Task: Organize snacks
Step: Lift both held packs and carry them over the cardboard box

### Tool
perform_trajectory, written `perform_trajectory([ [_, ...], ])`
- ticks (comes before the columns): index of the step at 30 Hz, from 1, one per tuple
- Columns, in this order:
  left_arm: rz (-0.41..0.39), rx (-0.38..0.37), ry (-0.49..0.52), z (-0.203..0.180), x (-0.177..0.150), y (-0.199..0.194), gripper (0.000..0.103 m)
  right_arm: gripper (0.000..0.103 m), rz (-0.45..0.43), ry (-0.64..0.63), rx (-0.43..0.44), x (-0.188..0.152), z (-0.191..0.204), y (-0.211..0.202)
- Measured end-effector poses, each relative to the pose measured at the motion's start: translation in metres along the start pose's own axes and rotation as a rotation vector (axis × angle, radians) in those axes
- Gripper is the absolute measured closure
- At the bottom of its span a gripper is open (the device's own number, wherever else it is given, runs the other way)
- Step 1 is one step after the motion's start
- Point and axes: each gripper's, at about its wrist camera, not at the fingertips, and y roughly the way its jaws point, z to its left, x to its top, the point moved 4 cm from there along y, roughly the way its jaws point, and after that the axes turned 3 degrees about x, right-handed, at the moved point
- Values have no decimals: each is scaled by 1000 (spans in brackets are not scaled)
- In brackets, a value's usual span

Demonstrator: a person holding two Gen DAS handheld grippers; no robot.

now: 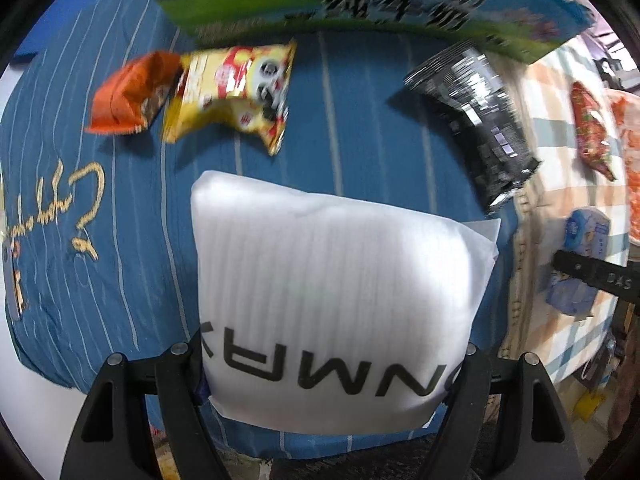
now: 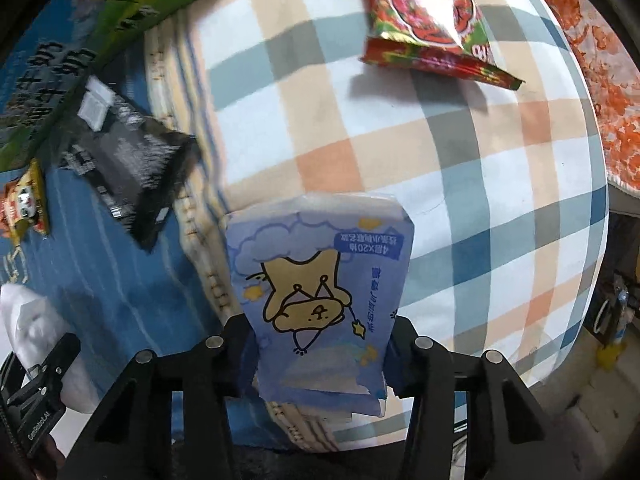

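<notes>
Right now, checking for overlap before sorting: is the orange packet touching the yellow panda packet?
Touching. The left wrist view shows the orange packet overlapping the yellow panda packet's edge, no cloth between.

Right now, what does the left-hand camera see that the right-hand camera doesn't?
Only the left wrist view shows the orange snack bag and the gold lettering on the blue striped cloth.

Only the right wrist view shows the cartoon bear printed on the blue tissue pack that the right gripper holds.

Both show the white pouch clamped in the left gripper, the black packet, the yellow panda bag, the red snack bag and the checked cloth.
</notes>
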Motion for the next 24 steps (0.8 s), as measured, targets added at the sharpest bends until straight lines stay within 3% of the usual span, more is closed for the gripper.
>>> perform_trajectory([
  [8, -143, -36, 37, -15, 13, -83, 26, 52, -78, -40, 195, -32, 72, -57],
  [12, -243, -61, 20, -10, 26, -139, 26, 52, -141, -106, 261, -29, 96, -97],
  [14, -276, -69, 12, -9, 31, -160, 26, 52, -171, -134, 291, -10, 91, -121],
  [16, -314, -79, 5, -3, 46, -183, 26, 52, -206, -164, 324, 12, 54, -166],
  [24, -381, -132, -22, 2, 124, -234, 26, 52, -331, -262, 394, 57, 52, -291],
])
